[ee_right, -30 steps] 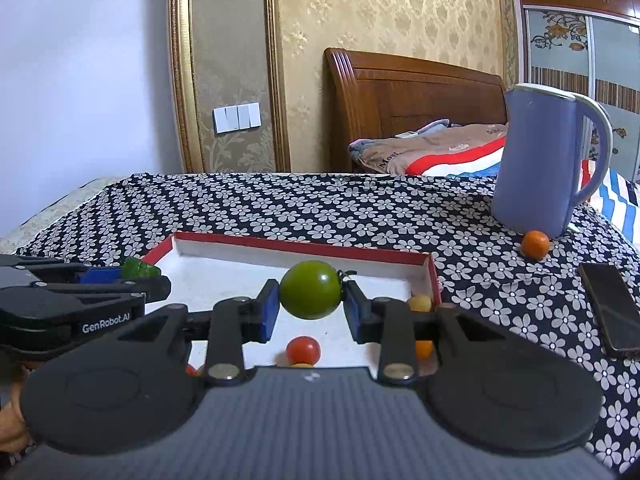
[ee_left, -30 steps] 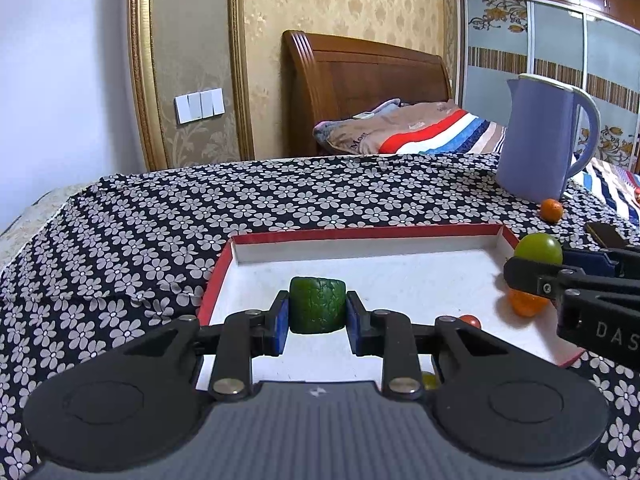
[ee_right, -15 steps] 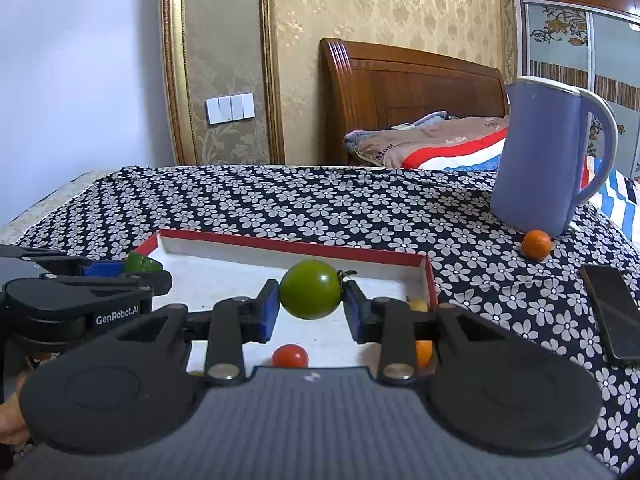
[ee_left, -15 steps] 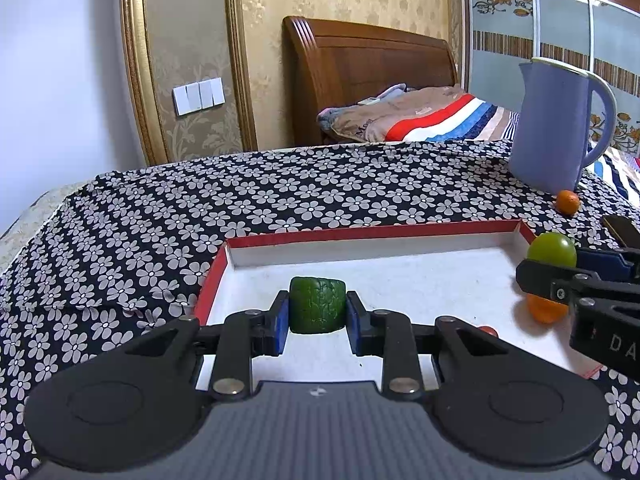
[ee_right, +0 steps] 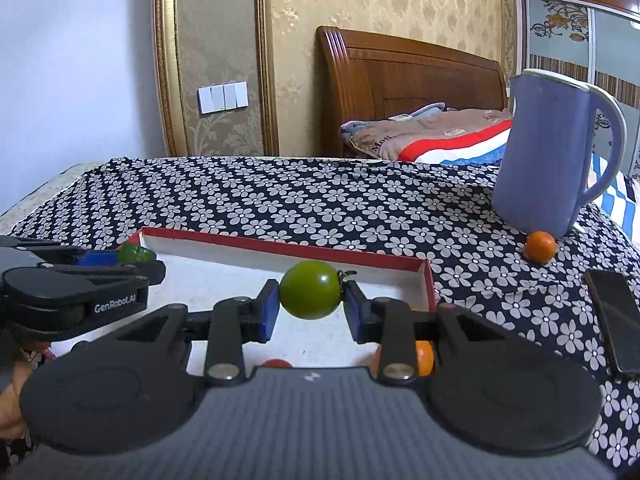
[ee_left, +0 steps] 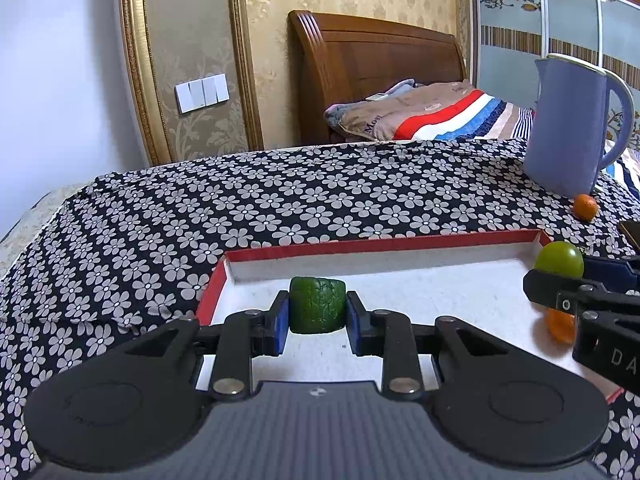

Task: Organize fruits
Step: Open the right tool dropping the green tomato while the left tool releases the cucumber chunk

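The left gripper point(ee_left: 317, 312) has its jaws closed on a dark green, bumpy-skinned fruit point(ee_left: 317, 305), pinched between the two blue pads and held above the white floor of a shallow tray with red walls point(ee_left: 360, 242). The tray sits on a desk covered by a black cloth printed with pale flowers point(ee_left: 240, 208). The right gripper point(ee_right: 310, 308) has its jaws clamped on a smooth round green tomato point(ee_right: 310, 295), whose small dark stem points toward the right pad; it too hangs over the tray point(ee_right: 280, 245), nearer the right wall. In the left wrist view the right gripper comes in from the right edge with the green tomato point(ee_left: 559, 259) showing at its tips, and an orange fruit point(ee_left: 560, 325) lies on the tray floor just below it. In the right wrist view the left gripper enters from the left edge, the bumpy green fruit point(ee_right: 136, 253) showing at its tips near the tray's far left corner. On the tray floor, partly hidden behind the right gripper's body, lie a small red fruit point(ee_right: 277, 363) and an orange fruit point(ee_right: 425, 356). Outside the tray, a blue jug point(ee_right: 548, 156) stands upright at the far right of the desk, with a small orange fruit point(ee_right: 540, 245) just beside its base. A dark phone point(ee_right: 614, 320) lies flat on the cloth near the right edge.
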Motion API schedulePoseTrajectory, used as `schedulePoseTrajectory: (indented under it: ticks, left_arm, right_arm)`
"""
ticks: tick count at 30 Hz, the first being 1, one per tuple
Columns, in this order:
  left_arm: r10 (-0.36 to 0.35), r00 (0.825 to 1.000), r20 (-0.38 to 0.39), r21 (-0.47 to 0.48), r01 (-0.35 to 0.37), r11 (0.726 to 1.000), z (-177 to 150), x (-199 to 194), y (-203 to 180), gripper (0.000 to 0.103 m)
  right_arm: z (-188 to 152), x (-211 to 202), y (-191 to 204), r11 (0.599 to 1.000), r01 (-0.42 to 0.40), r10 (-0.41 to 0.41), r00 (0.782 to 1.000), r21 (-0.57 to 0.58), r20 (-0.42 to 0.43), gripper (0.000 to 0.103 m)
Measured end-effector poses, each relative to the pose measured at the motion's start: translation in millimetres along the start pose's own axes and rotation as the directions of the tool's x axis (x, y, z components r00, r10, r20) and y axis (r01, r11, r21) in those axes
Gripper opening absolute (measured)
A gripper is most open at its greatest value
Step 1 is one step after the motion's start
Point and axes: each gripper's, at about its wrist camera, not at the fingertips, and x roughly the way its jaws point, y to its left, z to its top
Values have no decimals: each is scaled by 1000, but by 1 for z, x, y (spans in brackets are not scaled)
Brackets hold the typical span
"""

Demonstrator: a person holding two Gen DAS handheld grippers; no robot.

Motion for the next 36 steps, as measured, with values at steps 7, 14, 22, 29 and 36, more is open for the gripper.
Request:
schedulePoseTrajectory:
  ticks: [7, 14, 22, 29, 36]
  left_arm:
    - [1, 1000, -26, -17, -1, 1000, 4, 17, 1, 28]
    - [10, 999, -35, -14, -10, 1000, 9, 28, 0, 28]
    - [18, 999, -43, -13, -19, 1000, 13, 37, -3, 28]
    - [27, 998, -59, -12, -27, 1000, 13, 47, -3, 28]
    - [21, 997, -75, -25, -23, 999, 13, 54, -1, 28]
  right_arm:
    - [5, 15, -1, 1000, -10, 10, 1000, 8, -26, 32]
    - [11, 29, 1, 1000, -1, 0, 999, -11, -41, 33]
    - [13, 43, -3, 1000, 6, -7, 998, -6, -60, 33]
    - [14, 53, -7, 1000, 14, -14, 998, 4, -69, 33]
    - [15, 51, -7, 1000, 21, -21, 998, 0, -65, 32]
